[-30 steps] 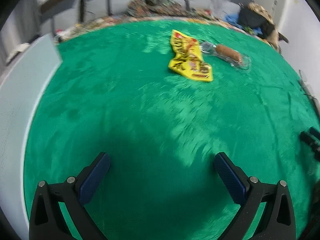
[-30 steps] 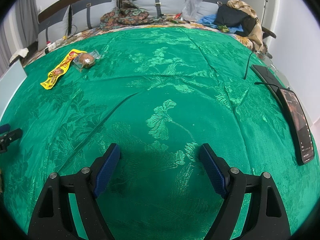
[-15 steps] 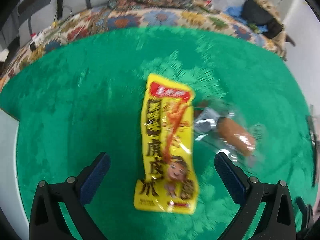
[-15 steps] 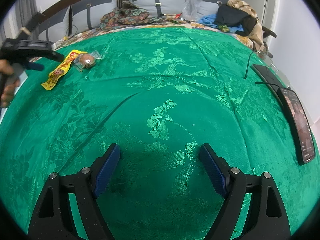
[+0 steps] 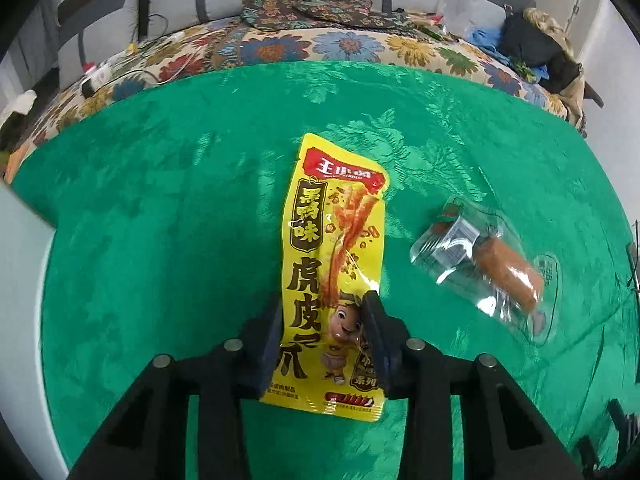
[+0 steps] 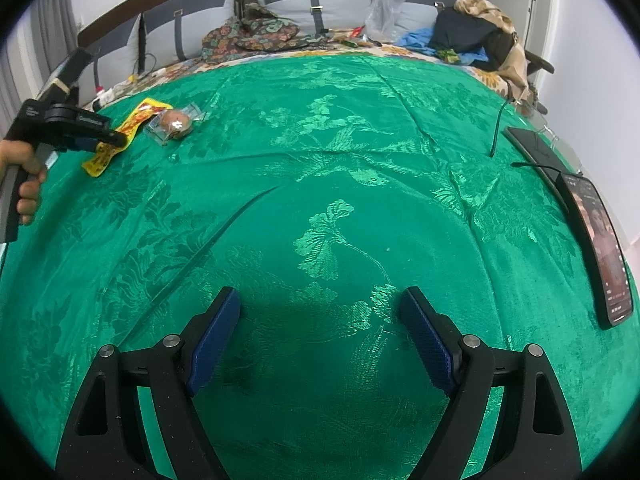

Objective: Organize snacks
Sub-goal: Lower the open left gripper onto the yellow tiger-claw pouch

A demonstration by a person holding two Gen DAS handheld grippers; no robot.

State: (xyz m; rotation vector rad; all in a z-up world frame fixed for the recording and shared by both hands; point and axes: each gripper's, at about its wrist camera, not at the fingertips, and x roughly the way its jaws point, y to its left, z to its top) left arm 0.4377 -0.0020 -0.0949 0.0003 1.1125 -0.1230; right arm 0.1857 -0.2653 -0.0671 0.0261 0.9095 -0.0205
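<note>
A long yellow snack packet point(image 5: 336, 216) lies on the green cloth point(image 5: 160, 200). My left gripper point(image 5: 323, 300) has its jaws closing on the packet's near half, with a pad pressing each long edge. A brown pastry in a clear wrapper point(image 5: 508, 268) lies just right of the packet, apart from it. In the right wrist view the left gripper point(image 6: 116, 140) is held by a hand point(image 6: 24, 176) over the yellow packet point(image 6: 136, 120), beside the wrapped pastry point(image 6: 175, 123). My right gripper point(image 6: 320, 312) hangs open over bare green cloth point(image 6: 320, 160), holding nothing.
A lit phone point(image 6: 604, 240) and a dark flat device point(image 6: 532, 148) with a black cable point(image 6: 498, 128) lie along the cloth's right edge. Beyond the cloth are a floral sheet point(image 5: 348, 46), grey pillows and piled clothes point(image 6: 476, 36). A pale surface point(image 5: 20, 280) borders the left side.
My left gripper moved up to the yellow packet and its jaws went from wide open to closed on the packet's edges. The right gripper stayed still.
</note>
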